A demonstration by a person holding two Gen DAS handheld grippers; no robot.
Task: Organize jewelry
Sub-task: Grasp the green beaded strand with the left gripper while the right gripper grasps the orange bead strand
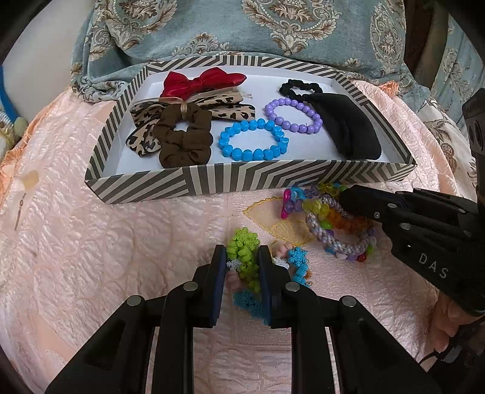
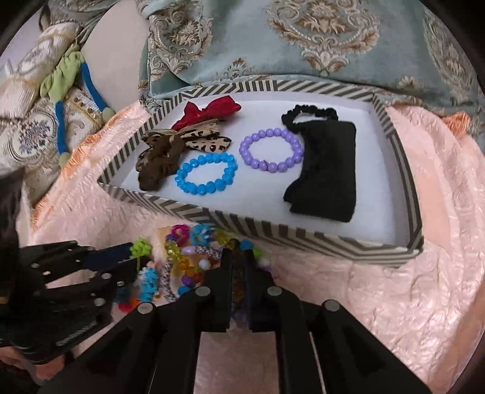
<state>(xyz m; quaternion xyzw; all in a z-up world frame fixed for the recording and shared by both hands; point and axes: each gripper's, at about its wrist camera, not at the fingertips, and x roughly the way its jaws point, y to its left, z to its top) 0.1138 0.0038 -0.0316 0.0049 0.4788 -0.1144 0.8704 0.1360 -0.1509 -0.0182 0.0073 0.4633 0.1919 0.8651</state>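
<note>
Left gripper (image 1: 242,262) fingers clamped on green snowflake hair tie (image 1: 244,247); right gripper (image 2: 239,257) fingers clamped in beaded bracelet pile (image 2: 188,260) on pink bedspread (image 1: 91,257), beside striped tray (image 1: 212,178). Items light, limp, tangle-prone; grip single strand.

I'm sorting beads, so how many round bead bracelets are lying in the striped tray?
2: the blue bracelet sits mid-tray, the purple bracelet just behind-right of it. None seem hidden.

We seem to be in a home bedroom. We see a pink quilted bedspread (image 1: 91,257) and damask cushions (image 1: 272,27).
</note>
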